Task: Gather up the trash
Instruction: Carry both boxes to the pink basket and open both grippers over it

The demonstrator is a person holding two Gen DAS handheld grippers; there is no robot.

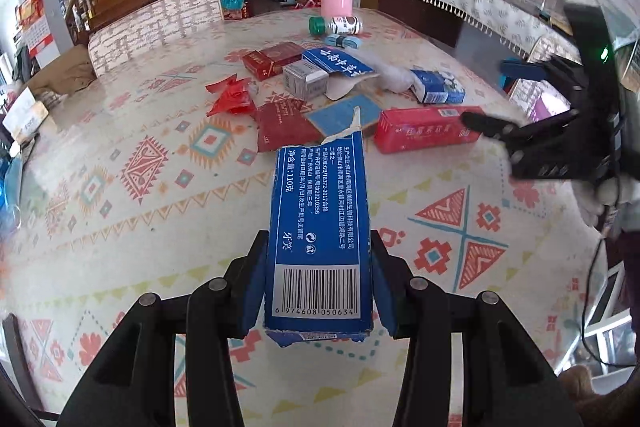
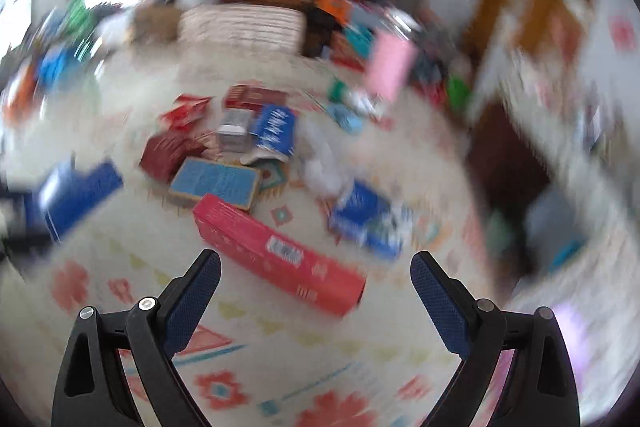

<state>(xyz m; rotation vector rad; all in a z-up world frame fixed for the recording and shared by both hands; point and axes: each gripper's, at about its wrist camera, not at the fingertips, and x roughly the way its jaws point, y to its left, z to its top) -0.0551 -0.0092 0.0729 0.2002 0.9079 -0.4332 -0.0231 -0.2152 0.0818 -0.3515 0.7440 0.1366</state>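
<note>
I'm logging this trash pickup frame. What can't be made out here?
- Right wrist view: motion blur smears all box print, including on the long red carton.
- Left wrist view: the held torn blue cardboard box hides the table behind it.
- Left wrist view: the right gripper sits at the edge, partly blurred.

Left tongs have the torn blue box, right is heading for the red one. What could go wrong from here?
1. The blue box is torn and held only near its barcode end by the left tongs; it could buckle or slip.
2. The right wrist view is heavily blurred, so the open right tongs may misjudge the long red box.
3. That box lies diagonally across the gap, so closing could push it aside, not grip it.
</note>
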